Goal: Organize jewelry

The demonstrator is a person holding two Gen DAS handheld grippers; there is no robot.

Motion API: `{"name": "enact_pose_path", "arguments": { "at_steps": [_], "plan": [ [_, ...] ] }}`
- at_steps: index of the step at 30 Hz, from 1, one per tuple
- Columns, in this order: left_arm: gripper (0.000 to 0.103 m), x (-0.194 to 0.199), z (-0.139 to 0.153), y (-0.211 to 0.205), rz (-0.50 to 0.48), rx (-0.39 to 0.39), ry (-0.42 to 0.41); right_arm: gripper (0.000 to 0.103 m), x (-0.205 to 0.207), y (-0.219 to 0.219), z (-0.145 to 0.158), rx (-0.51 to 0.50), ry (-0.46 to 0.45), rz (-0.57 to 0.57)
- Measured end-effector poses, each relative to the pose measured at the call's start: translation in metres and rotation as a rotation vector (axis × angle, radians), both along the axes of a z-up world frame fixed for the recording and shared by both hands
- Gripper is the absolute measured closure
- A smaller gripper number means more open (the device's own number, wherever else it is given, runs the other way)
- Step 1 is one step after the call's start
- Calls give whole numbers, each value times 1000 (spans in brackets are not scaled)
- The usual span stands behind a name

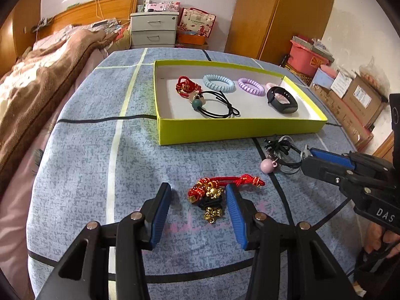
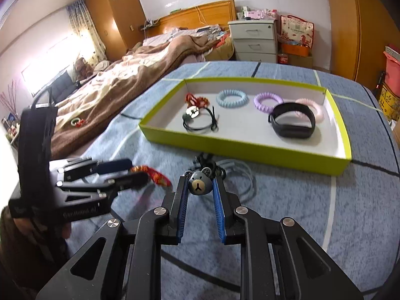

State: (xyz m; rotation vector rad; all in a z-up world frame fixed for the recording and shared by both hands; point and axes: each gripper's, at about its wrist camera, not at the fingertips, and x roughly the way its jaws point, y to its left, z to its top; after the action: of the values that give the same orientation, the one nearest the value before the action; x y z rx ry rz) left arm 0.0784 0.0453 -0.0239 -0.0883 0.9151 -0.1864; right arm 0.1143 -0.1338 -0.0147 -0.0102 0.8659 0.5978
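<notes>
A red and gold knotted bracelet [image 1: 215,190] lies on the blue cloth between the open fingers of my left gripper [image 1: 198,193]; it also shows in the right wrist view [image 2: 155,173]. My right gripper [image 2: 198,183] has its jaws against a grey bear-head hair tie [image 2: 198,184], lying among black and grey hair ties [image 1: 282,150]. The right gripper also shows in the left wrist view [image 1: 306,156]. A yellow-green tray [image 1: 225,131] holds a red bracelet [image 1: 186,87], blue coil [image 1: 218,83], purple coil [image 1: 251,86], black band [image 1: 282,103] and beaded black tie [image 1: 212,105].
A pink ball charm [image 1: 267,166] lies by the hair ties. A bed with a brown blanket [image 2: 120,85] lies to the left. A white drawer unit [image 2: 255,40] stands behind the table. Boxes [image 1: 350,95] line the right wall.
</notes>
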Motion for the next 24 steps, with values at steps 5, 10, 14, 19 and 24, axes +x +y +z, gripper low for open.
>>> {"name": "enact_pose_path", "arguments": {
  "at_steps": [5,10,14,19,24],
  "plan": [
    [65,1,0,-3,-2,34,-5,82,1,-4,-2,7,9,-5],
    [76,2,0,-7,-20,54,-7,82,1,-5,-2,10,11,-1],
    [79,2,0,-7,-17,58,-3,82,0,-5,-3,12,14,-3],
    [80,1,4,-5,-19,36,-9,82,2,-8,-1,24,12,-12],
    [80,3,16,-2,-10,-1,-33,82,5,-11,5,37,5,-15]
  ]
}}
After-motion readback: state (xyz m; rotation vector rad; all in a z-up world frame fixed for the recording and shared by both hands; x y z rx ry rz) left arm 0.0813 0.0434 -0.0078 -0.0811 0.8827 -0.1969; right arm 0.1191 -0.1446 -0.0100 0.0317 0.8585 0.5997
